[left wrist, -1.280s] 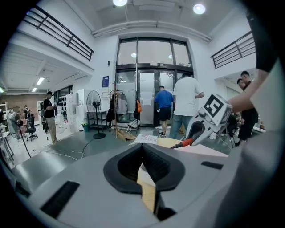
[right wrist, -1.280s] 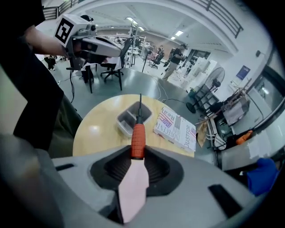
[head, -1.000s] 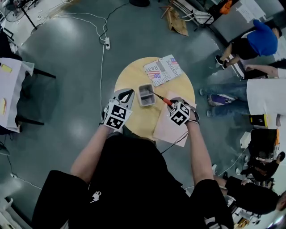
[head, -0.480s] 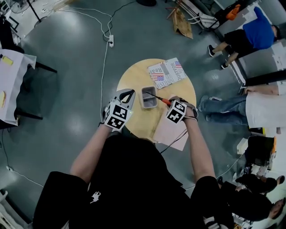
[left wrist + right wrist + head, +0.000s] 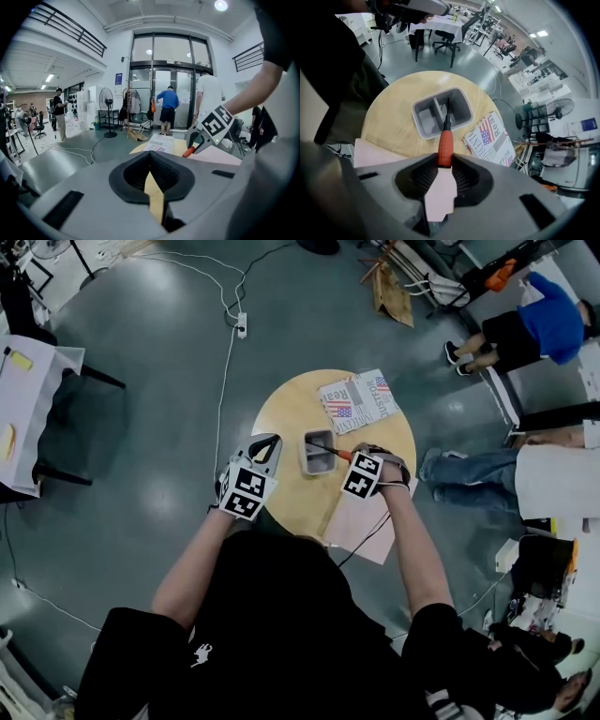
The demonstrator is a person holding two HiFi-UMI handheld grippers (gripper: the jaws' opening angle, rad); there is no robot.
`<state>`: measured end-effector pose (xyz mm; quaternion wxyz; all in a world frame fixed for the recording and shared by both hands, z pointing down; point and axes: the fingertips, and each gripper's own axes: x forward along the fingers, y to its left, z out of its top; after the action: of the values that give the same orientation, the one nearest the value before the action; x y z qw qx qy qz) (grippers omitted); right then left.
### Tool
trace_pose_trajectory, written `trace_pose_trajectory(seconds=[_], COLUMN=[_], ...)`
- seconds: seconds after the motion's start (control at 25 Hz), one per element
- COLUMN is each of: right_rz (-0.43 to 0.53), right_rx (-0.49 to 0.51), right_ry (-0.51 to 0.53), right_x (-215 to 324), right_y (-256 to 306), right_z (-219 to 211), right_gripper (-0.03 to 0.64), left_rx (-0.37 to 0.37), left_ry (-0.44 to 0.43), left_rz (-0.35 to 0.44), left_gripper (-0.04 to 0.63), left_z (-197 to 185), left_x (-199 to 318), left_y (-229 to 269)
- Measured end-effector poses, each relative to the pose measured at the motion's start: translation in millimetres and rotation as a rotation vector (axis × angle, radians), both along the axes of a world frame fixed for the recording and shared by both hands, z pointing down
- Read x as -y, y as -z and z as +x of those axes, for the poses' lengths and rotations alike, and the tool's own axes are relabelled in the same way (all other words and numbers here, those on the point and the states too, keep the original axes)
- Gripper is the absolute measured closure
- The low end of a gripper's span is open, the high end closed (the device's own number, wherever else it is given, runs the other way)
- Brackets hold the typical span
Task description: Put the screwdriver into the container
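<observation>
Right hand-held gripper [image 5: 444,164] pinching orange screwdriver [image 5: 445,145], shaft over divided grey container [image 5: 415,114]

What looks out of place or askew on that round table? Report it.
Only paper. The pink sheet sticks out well past the table's near edge, and the magazine lies crooked at the far rim. The container stands level, nothing spilled; the right gripper holds the screwdriver above it.
</observation>
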<state>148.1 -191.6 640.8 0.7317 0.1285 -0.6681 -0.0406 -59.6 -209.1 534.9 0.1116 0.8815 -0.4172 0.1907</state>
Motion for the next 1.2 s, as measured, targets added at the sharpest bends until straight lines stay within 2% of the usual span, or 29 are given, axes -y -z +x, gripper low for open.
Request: trace_pose_trajectory(seconds=[0.52, 0.8, 1.2], right_rz=[-0.052, -0.031, 0.03], right_rx=[-0.136, -0.158, -0.142], right_ry=[0.121, 0.18, 0.192], right_x=[12.8, 17.0, 25.7], right_y=[-10.3, -7.2, -6.9], right_z=[-0.3, -8.3, -15.6], right_gripper=[0.523, 0.522, 0.518], left_rx=[0.007, 0.014, 0.015], left_ry=[0.056, 0.081, 0.096], left_rz=[-0.011, -0.018, -0.031], left_gripper=[0.592, 0.592, 0.592], left_z=[-21.8, -32.4, -36.5], left_x=[-8.5, -14.8, -21.9], left_y=[-4.0, -6.5, -10.6])
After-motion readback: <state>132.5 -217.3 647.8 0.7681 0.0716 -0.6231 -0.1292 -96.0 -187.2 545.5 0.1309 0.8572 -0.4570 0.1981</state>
